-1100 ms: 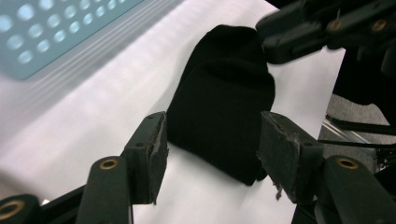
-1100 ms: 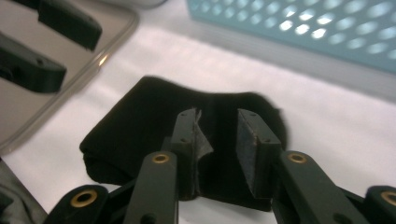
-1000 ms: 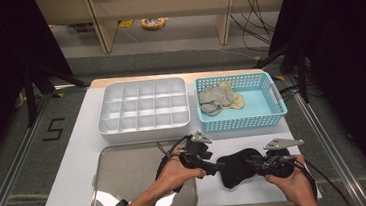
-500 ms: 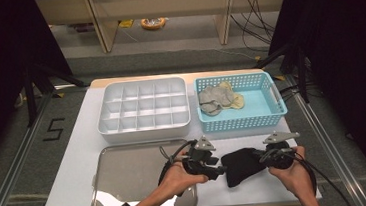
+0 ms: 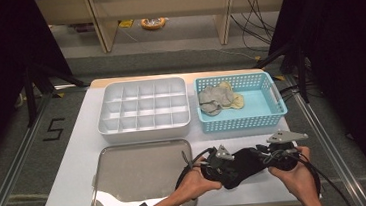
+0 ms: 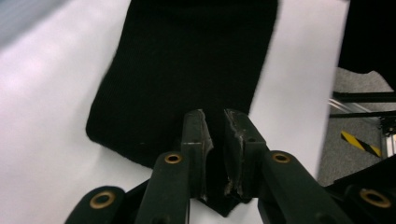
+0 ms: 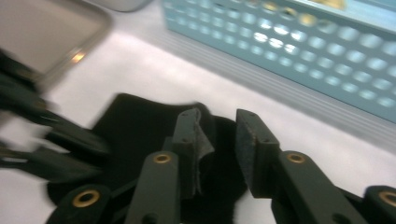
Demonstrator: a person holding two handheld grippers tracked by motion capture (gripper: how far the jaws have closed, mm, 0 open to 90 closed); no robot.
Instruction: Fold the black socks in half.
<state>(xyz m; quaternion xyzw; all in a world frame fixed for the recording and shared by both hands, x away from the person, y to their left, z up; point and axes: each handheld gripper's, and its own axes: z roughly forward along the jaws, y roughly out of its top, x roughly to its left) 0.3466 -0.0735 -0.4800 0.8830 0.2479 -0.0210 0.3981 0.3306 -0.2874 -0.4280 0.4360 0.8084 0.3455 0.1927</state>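
Note:
A black cloth (image 5: 246, 163) lies on the white table near its front edge, between my two grippers. My left gripper (image 5: 233, 169) reaches in from the left. In the left gripper view its jaws (image 6: 215, 123) have just been closing and now pinch the near edge of the black cloth (image 6: 187, 70). My right gripper (image 5: 262, 159) comes in from the right. Its jaws (image 7: 219, 122) have just been opening and stand a little apart over the black cloth (image 7: 135, 126), their pads not pressing on it.
A metal tray (image 5: 137, 172) lies at the front left, close to the left hand. Behind it stands a grey compartment box (image 5: 146, 131). A blue basket (image 5: 243, 122) at the back right holds grey and yellowish cloths (image 5: 216, 99). The table's front edge is near both hands.
The left hand has moved a little right and down onto the cloth's left end and its jaws have narrowed. The right hand has stayed about where it was.

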